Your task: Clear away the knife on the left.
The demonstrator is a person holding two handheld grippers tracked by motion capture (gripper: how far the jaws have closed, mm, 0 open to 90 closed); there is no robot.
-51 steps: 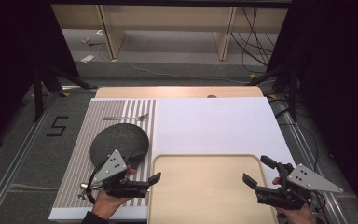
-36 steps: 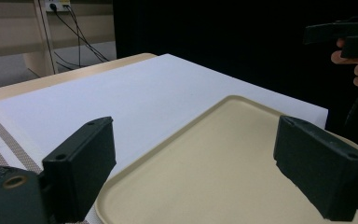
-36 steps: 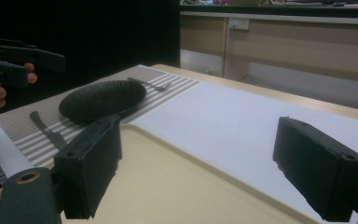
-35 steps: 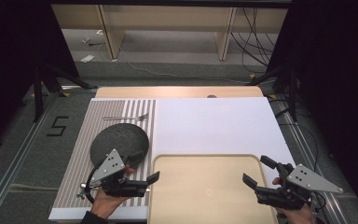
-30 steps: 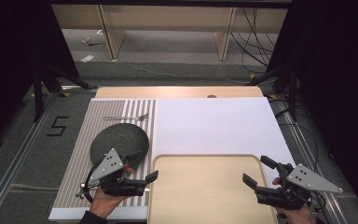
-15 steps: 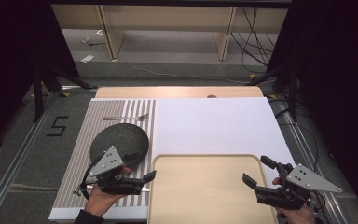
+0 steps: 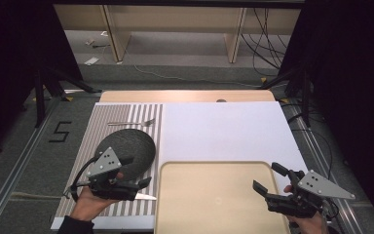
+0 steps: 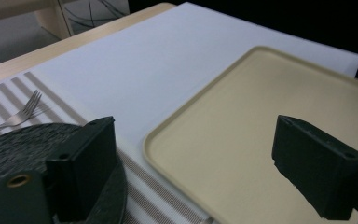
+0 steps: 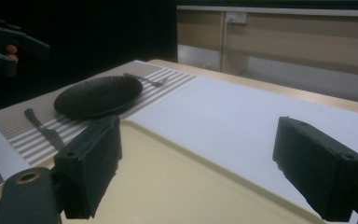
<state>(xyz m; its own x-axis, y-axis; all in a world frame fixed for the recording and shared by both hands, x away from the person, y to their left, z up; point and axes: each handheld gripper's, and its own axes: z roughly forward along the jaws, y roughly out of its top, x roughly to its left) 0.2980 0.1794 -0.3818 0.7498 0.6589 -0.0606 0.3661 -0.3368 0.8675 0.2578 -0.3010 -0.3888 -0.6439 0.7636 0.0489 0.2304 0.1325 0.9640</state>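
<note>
A dark round plate (image 7: pixel 129 146) lies on a striped placemat (image 7: pixel 100 126), with a fork (image 7: pixel 131 123) beyond it and a knife (image 7: pixel 145 197) on its near side. My left gripper (image 7: pixel 137 170) hovers open over the plate's near edge, jaws pointing right toward a beige tray (image 7: pixel 214 200). In the left gripper view the open left gripper (image 8: pixel 200 172) frames the tray (image 8: pixel 261 116), with the plate (image 8: pixel 9 154) and fork (image 8: pixel 18 114) at the left. My right gripper (image 7: pixel 267 176) stands open at the tray's right rim. The right gripper view has the open right gripper (image 9: pixel 200 168), the plate (image 9: pixel 98 95) and the knife (image 9: pixel 44 128).
A white board (image 7: pixel 224 131) covers the middle and right of the table. Wooden shelving (image 7: pixel 175 24) and cables (image 7: pixel 268 29) lie past the far edge. Dark curtains hang on both sides. The left gripper (image 9: pixel 4 44) is seen at the top left of the right gripper view.
My left gripper has drifted a little to the left and away from me, uncovering the knife beneath it. The right gripper has stayed put.
</note>
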